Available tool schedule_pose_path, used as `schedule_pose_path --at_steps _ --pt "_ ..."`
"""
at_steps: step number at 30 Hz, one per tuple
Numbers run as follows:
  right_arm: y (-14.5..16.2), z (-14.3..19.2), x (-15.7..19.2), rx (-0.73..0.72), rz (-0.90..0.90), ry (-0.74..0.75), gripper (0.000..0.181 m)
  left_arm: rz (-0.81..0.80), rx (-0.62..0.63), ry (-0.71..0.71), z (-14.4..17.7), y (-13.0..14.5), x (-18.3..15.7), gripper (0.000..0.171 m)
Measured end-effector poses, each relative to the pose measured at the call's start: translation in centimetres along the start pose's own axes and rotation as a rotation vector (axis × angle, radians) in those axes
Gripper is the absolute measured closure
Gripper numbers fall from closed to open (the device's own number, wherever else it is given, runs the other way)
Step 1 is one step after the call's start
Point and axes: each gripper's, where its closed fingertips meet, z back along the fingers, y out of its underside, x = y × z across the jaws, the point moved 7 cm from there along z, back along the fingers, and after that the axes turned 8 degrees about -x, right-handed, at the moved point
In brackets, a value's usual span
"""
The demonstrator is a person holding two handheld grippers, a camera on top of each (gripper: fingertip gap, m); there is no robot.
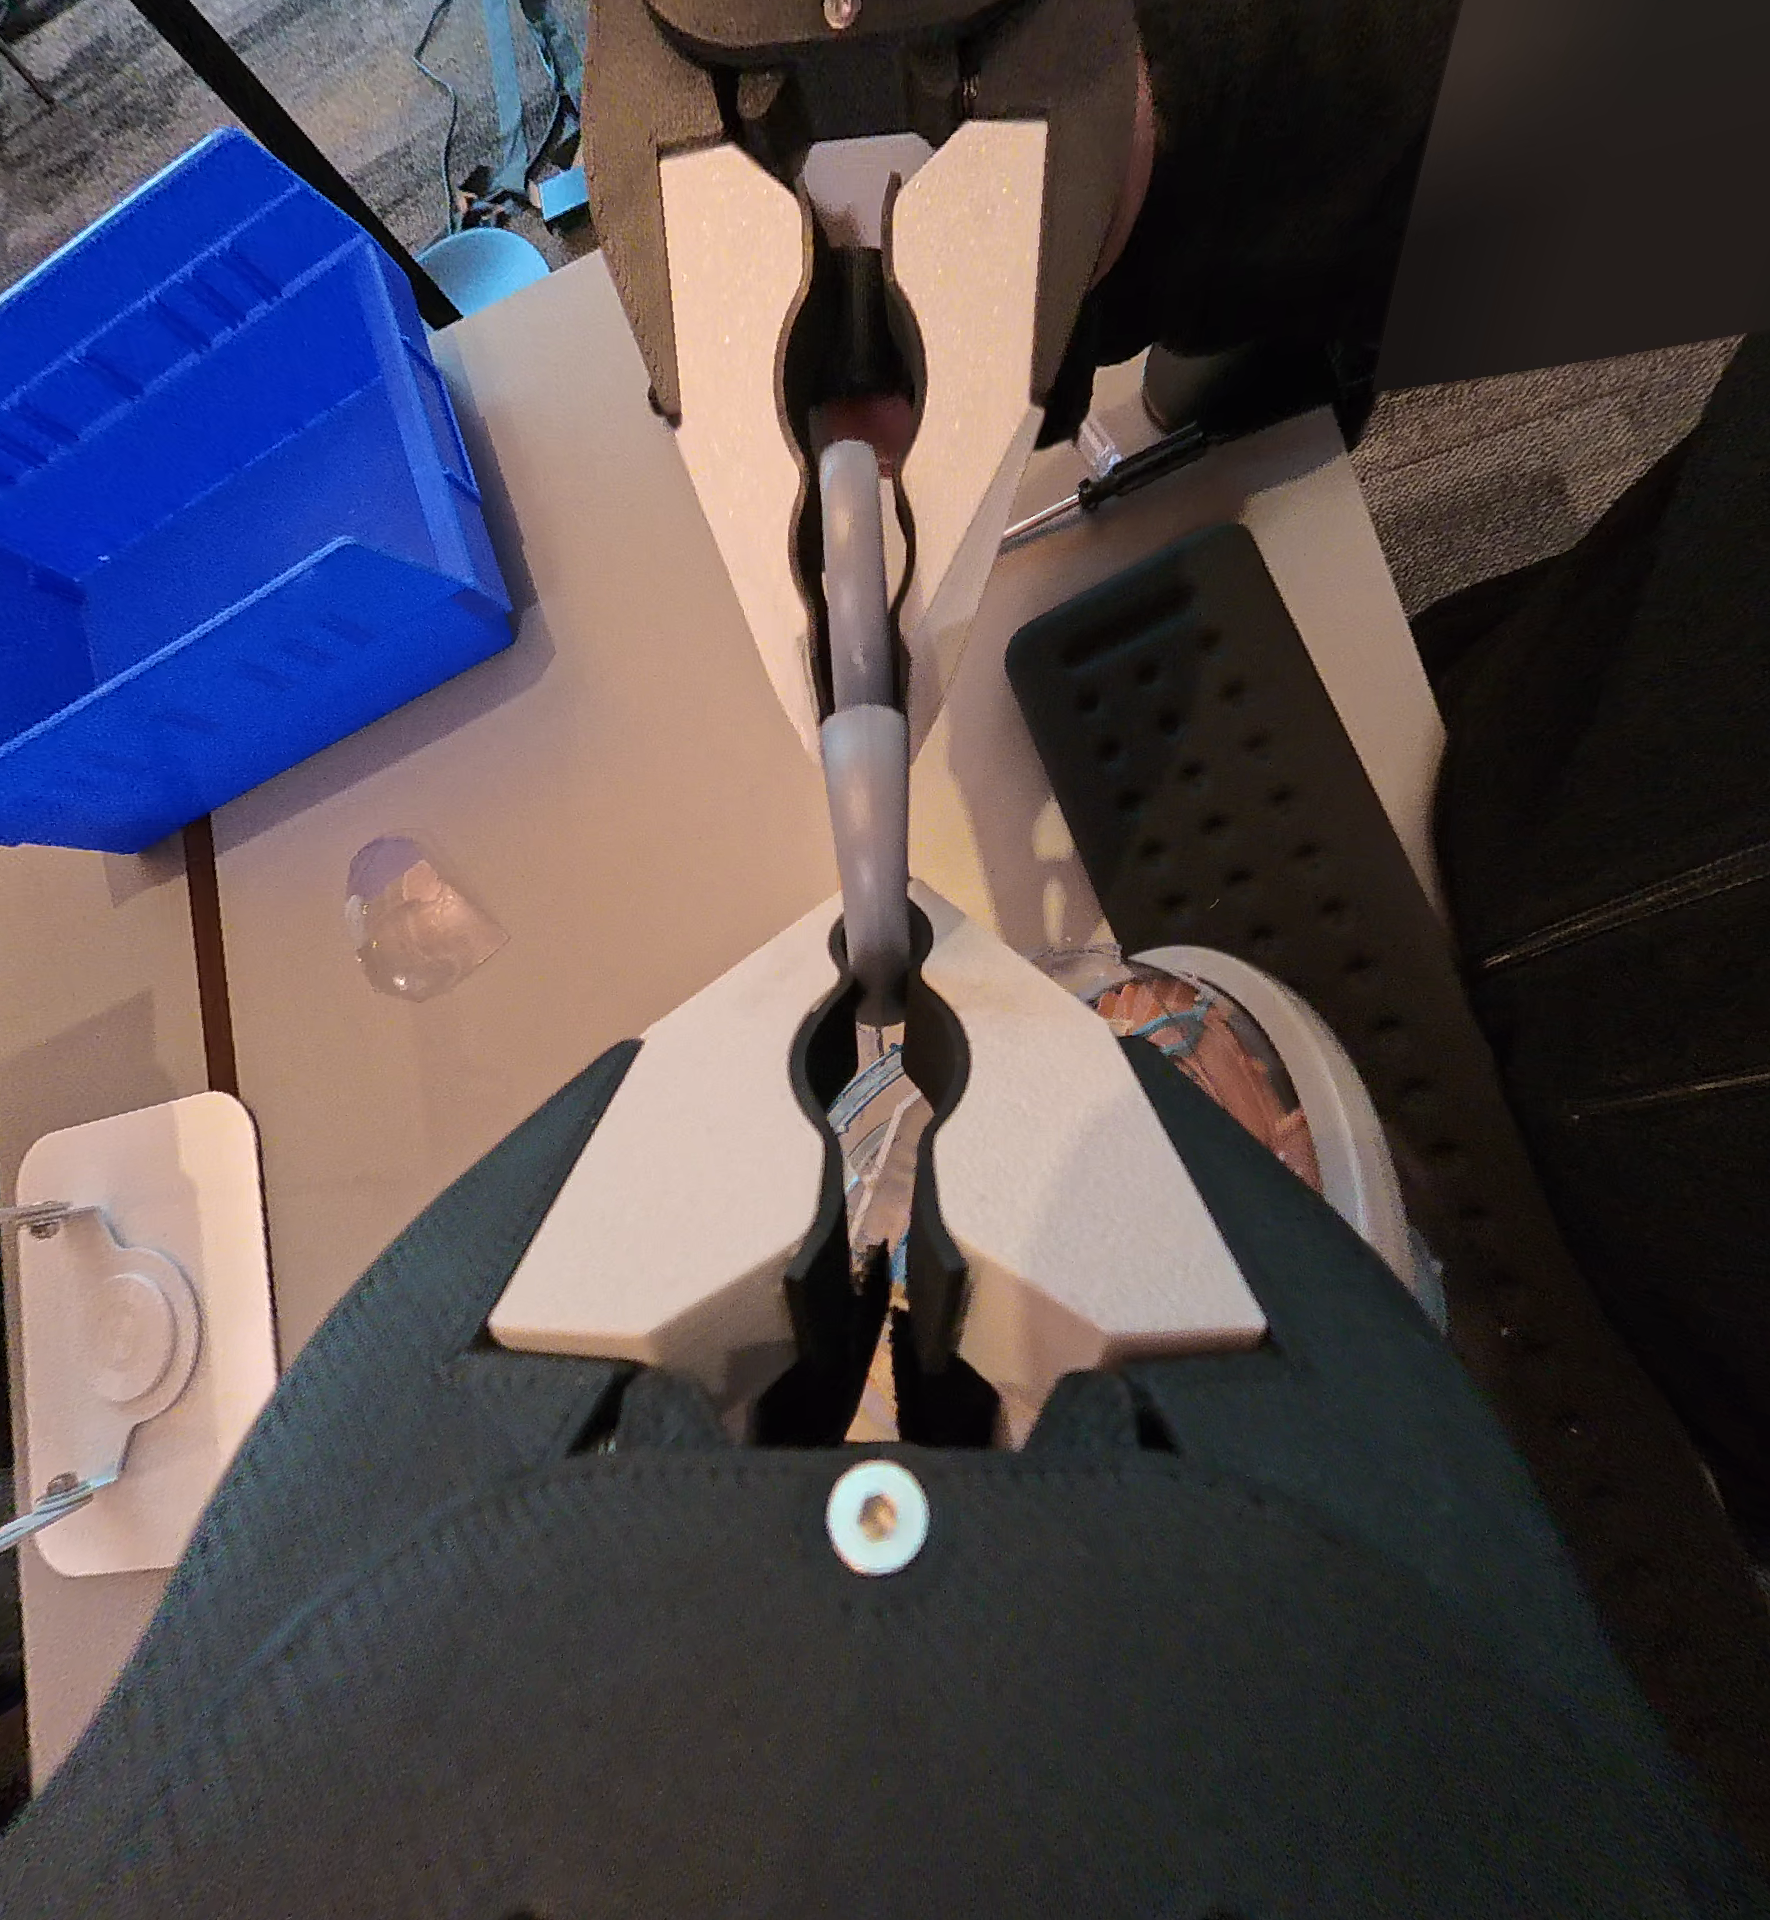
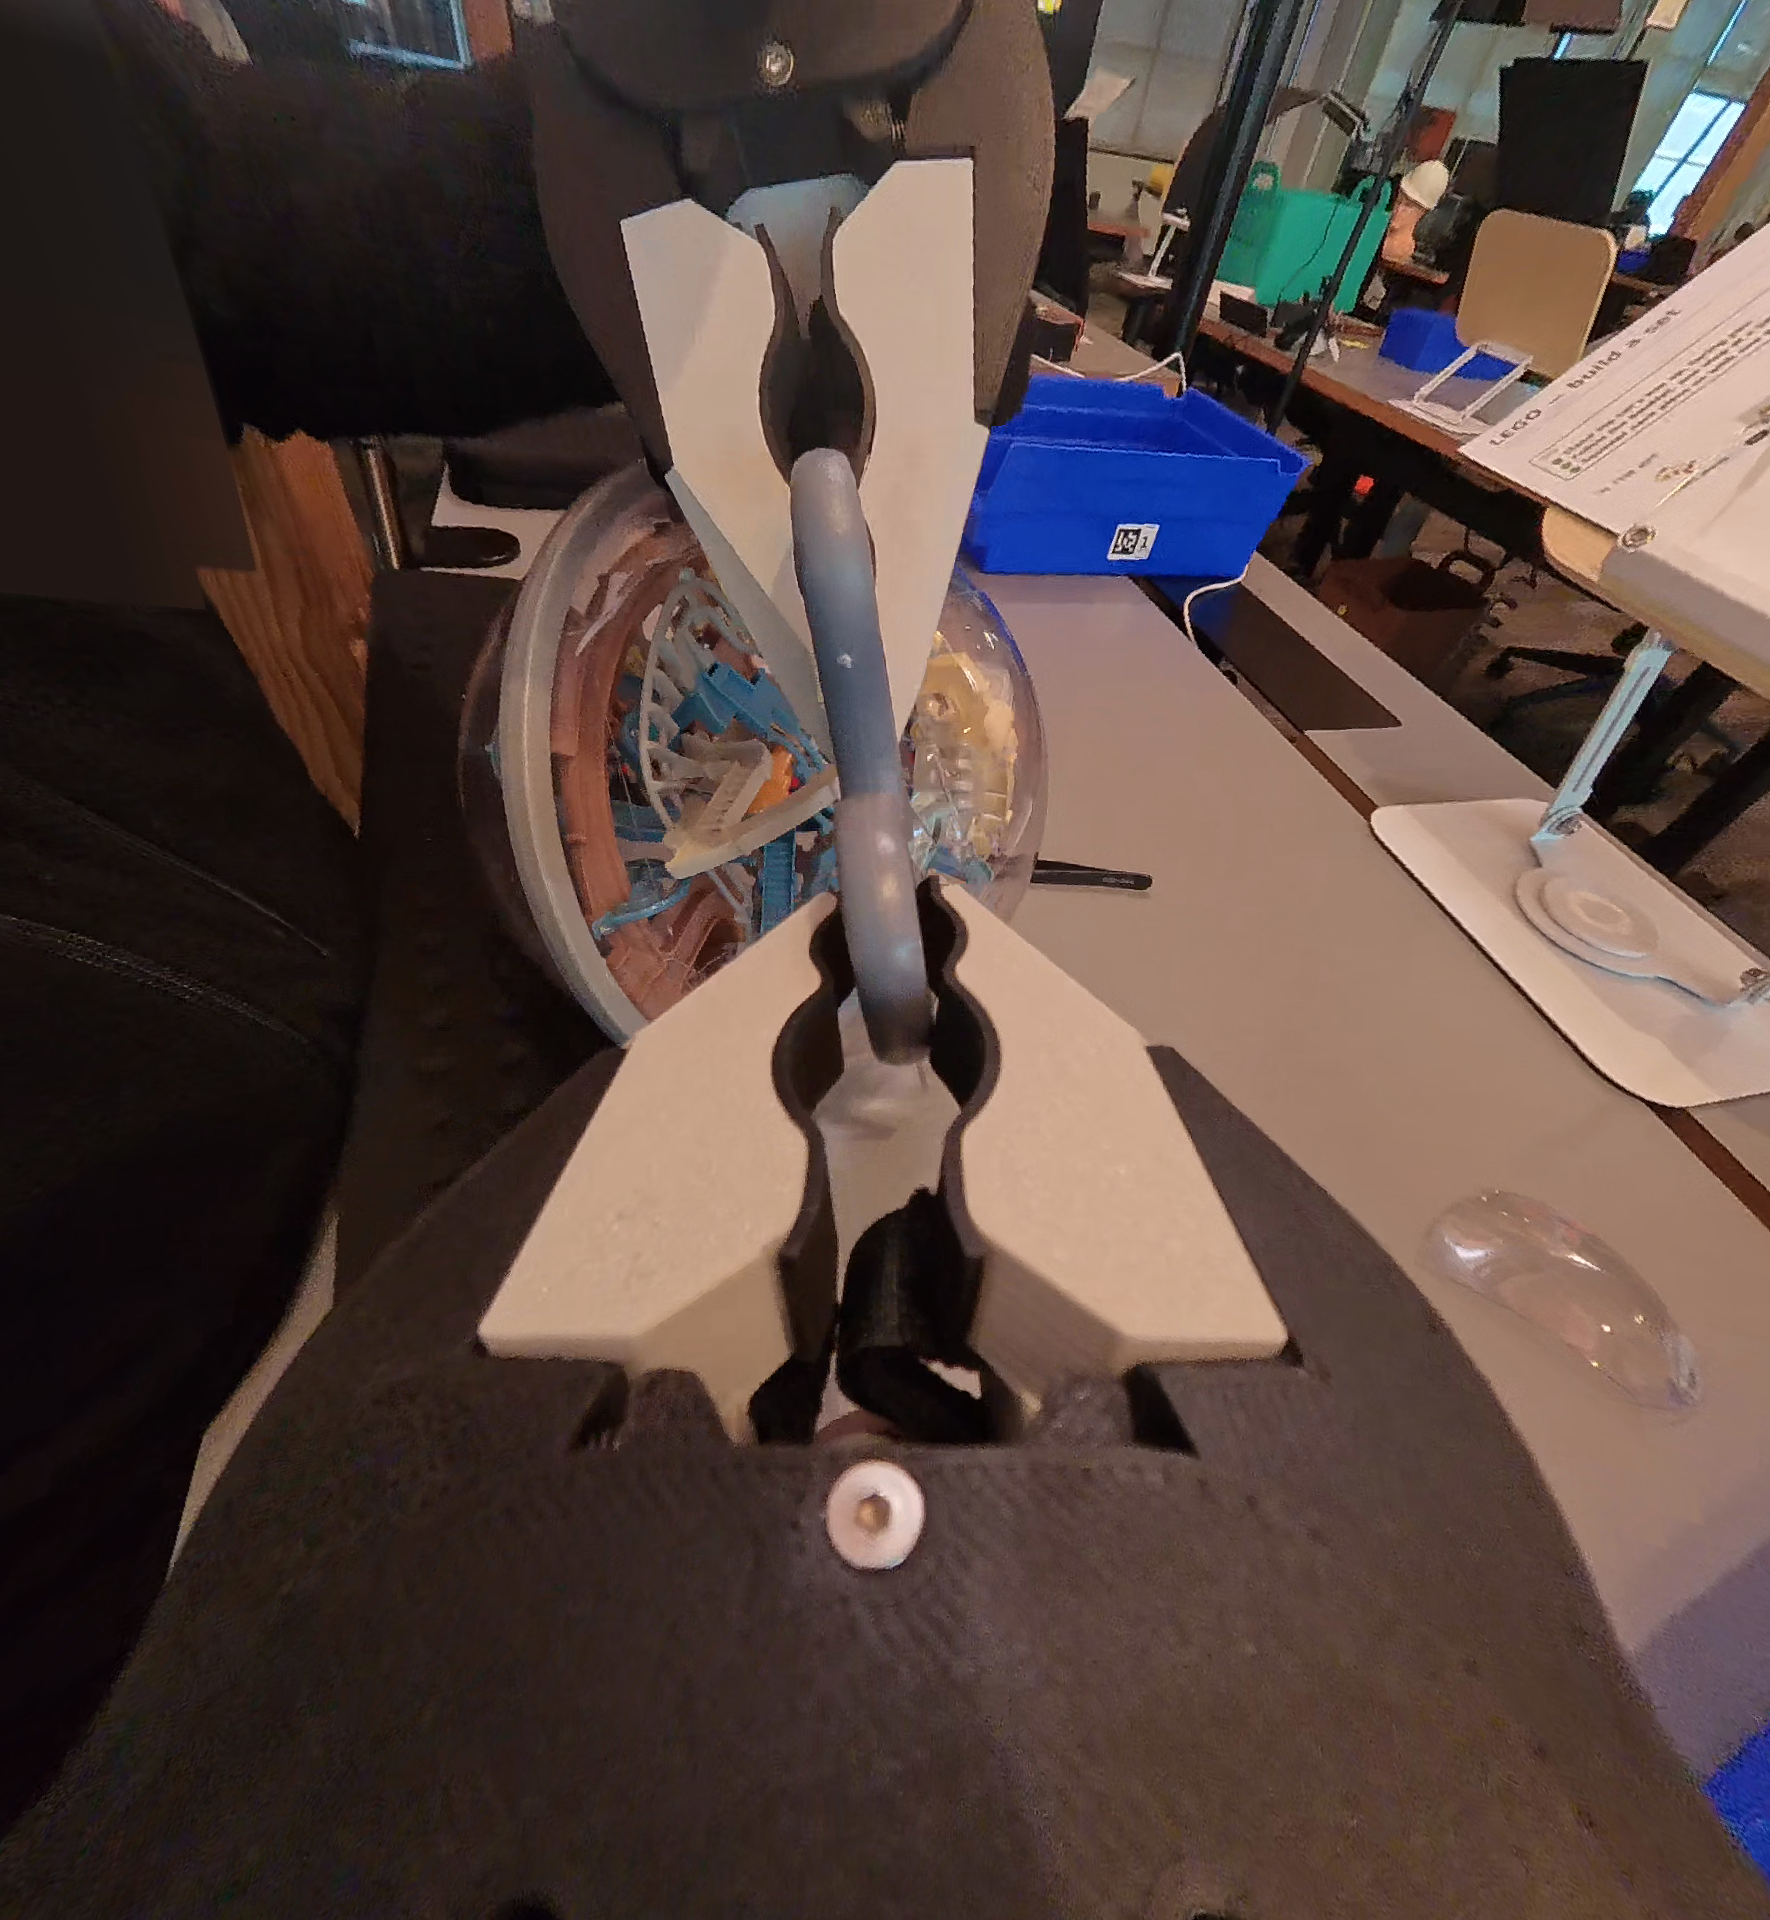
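Observation:
A curved grey bar (image 1: 865, 790) spans between my two grippers above a grey table (image 1: 590, 790). My left gripper (image 1: 876, 940) is shut on its near end. My right gripper (image 1: 858, 665) faces it from the top of the left wrist view, shut on the far end. In the right wrist view my right gripper (image 2: 886, 925) clamps the bar (image 2: 881, 852) low in the frame, and the left gripper (image 2: 860, 691) holds the upper end. A clear ball filled with coloured plastic tracks (image 2: 715, 779) sits just behind and below the bar. It also shows in the left wrist view (image 1: 1224, 1049).
A blue bin (image 1: 185, 499) stands on the table, also in the right wrist view (image 2: 1120, 478). A clear plastic dome (image 1: 413, 925) lies loose, also seen from the right (image 2: 1567, 1299). A black perforated pad (image 1: 1276, 831), a white stand base (image 2: 1587, 935) and a thin black tool (image 2: 1089, 878) are nearby. Both grippers' tips are close together, under 4 cm apart.

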Motion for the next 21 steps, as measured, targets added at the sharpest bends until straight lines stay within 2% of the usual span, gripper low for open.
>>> schedule_pose_path --at_steps 3,8,21 --pt "-0.2 -0.2 -0.2 0.01 -0.003 -0.019 0.174 -0.019 0.021 -0.023 -0.2 -0.2 0.0 0.171" --pt "-0.3 -0.9 -0.2 -0.053 -0.019 -0.039 0.175 -0.028 0.018 -0.036 -0.4 -0.2 -0.3 0.171" --pt "0.0 -2.0 -0.8 -0.054 -0.02 0.017 0.174 -0.042 0.067 -0.082 -0.9 0.3 0.5 0.171"
